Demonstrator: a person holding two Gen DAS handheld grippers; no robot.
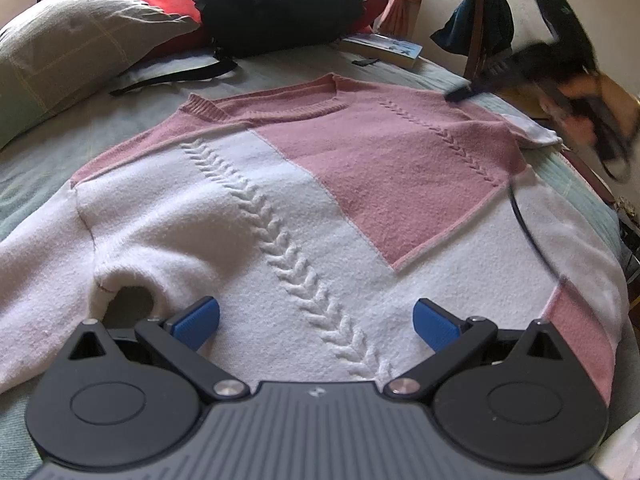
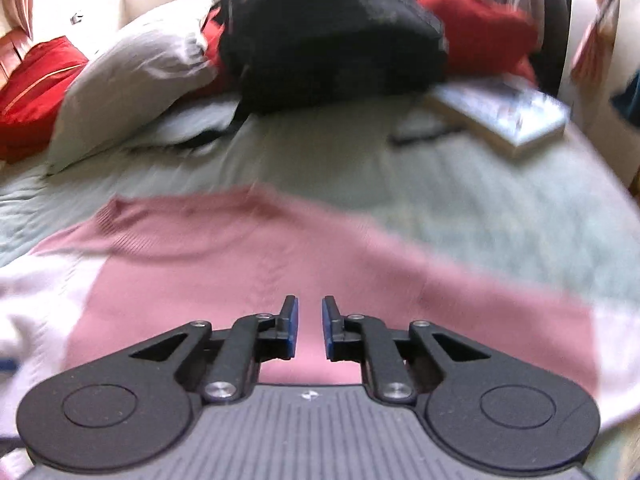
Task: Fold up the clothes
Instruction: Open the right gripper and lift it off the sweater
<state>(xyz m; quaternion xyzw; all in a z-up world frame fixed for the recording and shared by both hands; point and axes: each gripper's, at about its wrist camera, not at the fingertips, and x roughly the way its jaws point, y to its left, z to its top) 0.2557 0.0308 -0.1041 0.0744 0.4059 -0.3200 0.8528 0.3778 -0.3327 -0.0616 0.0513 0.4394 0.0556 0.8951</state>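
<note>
A pink and white knit sweater (image 1: 304,200) lies flat on the bed, neckline toward the pillows, with one sleeve folded across its body. My left gripper (image 1: 316,324) is wide open and empty, low over the sweater's white lower part. The right gripper shows blurred in the left wrist view (image 1: 464,92), above the sweater's far right shoulder. In the right wrist view, my right gripper (image 2: 310,328) hangs over the pink upper part of the sweater (image 2: 240,272). Its blue pads stand a narrow gap apart with nothing between them. This view is motion-blurred.
A grey-green bedspread (image 1: 48,160) covers the bed. At its head lie a pale pillow (image 1: 64,48), a black backpack (image 1: 276,4) and red cushions (image 2: 476,28). A book (image 1: 384,48) lies at the far right. A chair with dark clothes (image 1: 480,20) stands beside the bed.
</note>
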